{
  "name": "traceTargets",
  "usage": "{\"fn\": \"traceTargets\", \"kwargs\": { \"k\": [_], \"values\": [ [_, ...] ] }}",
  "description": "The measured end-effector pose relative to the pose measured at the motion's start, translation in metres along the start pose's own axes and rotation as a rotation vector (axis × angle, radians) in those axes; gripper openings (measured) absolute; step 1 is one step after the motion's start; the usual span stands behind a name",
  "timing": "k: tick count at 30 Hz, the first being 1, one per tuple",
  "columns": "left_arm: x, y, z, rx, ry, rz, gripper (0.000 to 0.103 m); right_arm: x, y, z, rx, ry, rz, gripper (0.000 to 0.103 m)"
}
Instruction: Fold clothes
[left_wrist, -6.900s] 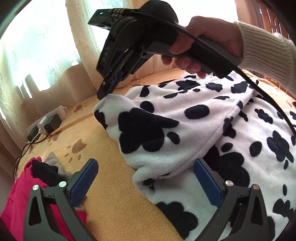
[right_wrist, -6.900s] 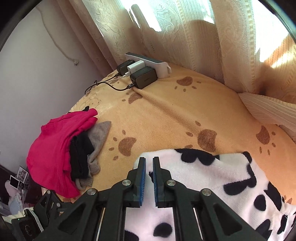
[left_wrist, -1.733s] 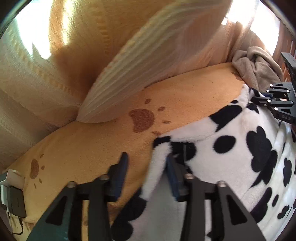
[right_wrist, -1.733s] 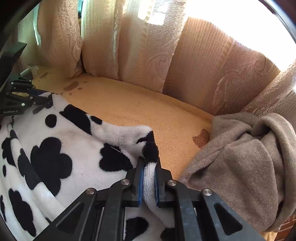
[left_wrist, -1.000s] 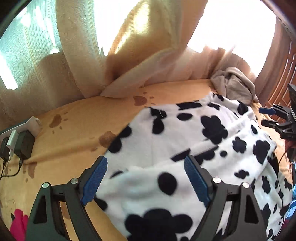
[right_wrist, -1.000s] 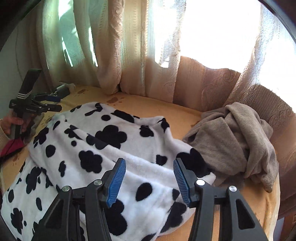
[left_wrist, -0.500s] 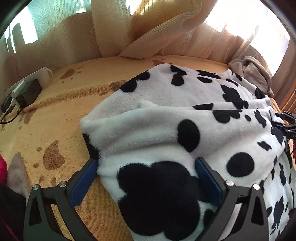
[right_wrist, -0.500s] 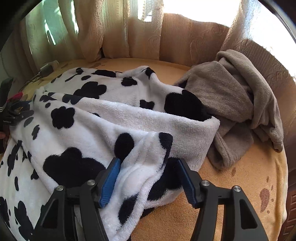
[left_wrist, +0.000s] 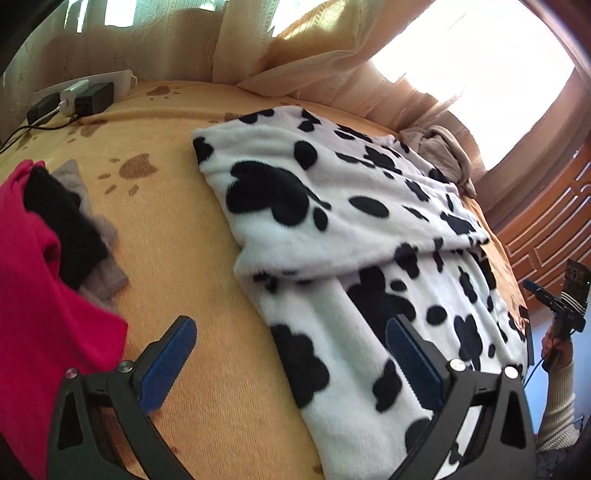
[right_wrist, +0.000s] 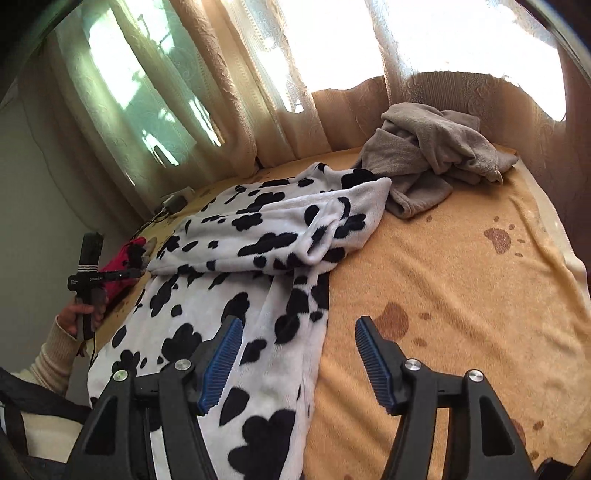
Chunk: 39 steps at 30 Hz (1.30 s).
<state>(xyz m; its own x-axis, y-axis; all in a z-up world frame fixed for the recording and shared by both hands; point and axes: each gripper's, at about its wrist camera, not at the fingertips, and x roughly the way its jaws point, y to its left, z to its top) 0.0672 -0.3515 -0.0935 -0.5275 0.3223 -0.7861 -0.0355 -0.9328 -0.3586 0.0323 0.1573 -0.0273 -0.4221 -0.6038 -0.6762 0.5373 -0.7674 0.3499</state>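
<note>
On the orange bedspread (left_wrist: 207, 258), spotted fleece garment (left_wrist: 332, 206) half-folded, lower end cut off, left tongs (left_wrist: 288, 354) and right tongs (right_wrist: 295, 354) spread, empty.

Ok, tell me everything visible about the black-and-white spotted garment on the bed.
The spotted garment is plush white fleece with black blotches. It lies spread on the orange paw-print bedcover, its upper part folded over in a band across the lower length, which runs toward the camera. Its far corner touches a crumpled taupe garment. Both the left claw and right claw hang open above it, gripping nothing.
</note>
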Motion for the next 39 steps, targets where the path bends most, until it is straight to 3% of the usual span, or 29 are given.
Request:
{"fn": "traceTargets", "kwargs": {
  "k": [8, 15, 21, 28, 33, 36, 39],
  "values": [
    [-0.026, -0.013, -0.07, 0.017, 0.035, -0.162, 0.103, -0.015, 0.01, -0.086, 0.022, 0.109, -0.031, 0.066],
    [-0.039, -0.024, -0.112, 0.093, 0.046, -0.267, 0.103, -0.012, 0.009, -0.112, 0.062, 0.1, 0.016, 0.066],
    [-0.042, -0.032, -0.132, 0.128, 0.042, -0.412, 0.103, -0.016, -0.003, -0.121, 0.13, 0.026, 0.071, 0.067],
    [-0.043, -0.041, -0.139, 0.07, 0.031, -0.537, 0.103, -0.022, -0.007, -0.134, 0.197, -0.07, 0.124, 0.068],
    [-0.045, -0.053, -0.143, 0.079, 0.033, -0.577, 0.103, -0.036, 0.006, -0.133, 0.161, -0.135, 0.028, 0.069],
    [-0.05, -0.052, -0.144, 0.057, 0.016, -0.64, 0.103, -0.053, 0.024, -0.127, 0.122, -0.223, 0.023, 0.069],
    [-0.056, -0.048, -0.145, 0.021, -0.009, -0.7, 0.103, -0.062, 0.05, -0.118, 0.055, -0.253, 0.027, 0.069]
  ]
}}
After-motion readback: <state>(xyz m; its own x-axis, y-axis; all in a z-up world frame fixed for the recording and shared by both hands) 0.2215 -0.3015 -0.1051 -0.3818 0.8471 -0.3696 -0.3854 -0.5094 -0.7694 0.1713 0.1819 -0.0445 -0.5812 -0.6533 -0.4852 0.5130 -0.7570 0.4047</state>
